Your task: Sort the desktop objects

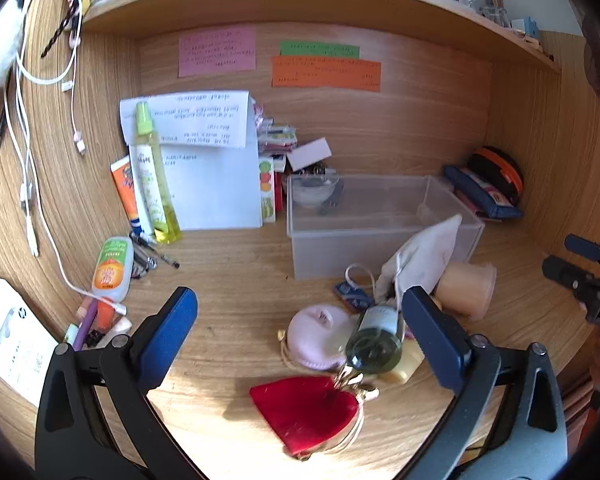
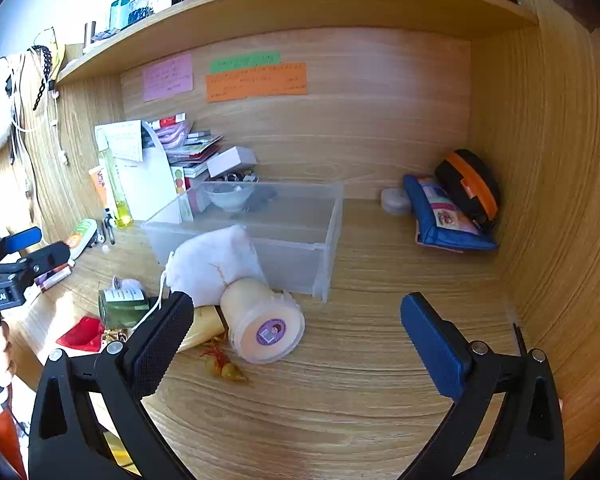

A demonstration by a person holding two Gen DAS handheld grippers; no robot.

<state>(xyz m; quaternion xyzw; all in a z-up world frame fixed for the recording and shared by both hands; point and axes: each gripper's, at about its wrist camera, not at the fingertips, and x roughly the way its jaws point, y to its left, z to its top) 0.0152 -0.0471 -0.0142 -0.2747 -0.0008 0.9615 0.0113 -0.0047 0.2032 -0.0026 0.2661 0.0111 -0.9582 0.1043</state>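
Note:
A clear plastic bin stands mid-desk. In front of it lies a heap: a white cloth pouch, a cream tub on its side, a dark green bottle, a pink round case and a red velvet pouch. My left gripper is open, hovering over the desk before the heap, nothing between its fingers. My right gripper is open too, with the tub lying just beyond its left finger.
Tubes, pens and a spray bottle crowd the left side beside papers. A blue pouch and a black-orange case lean in the right corner. A shelf overhangs the desk. Cables hang at the left wall.

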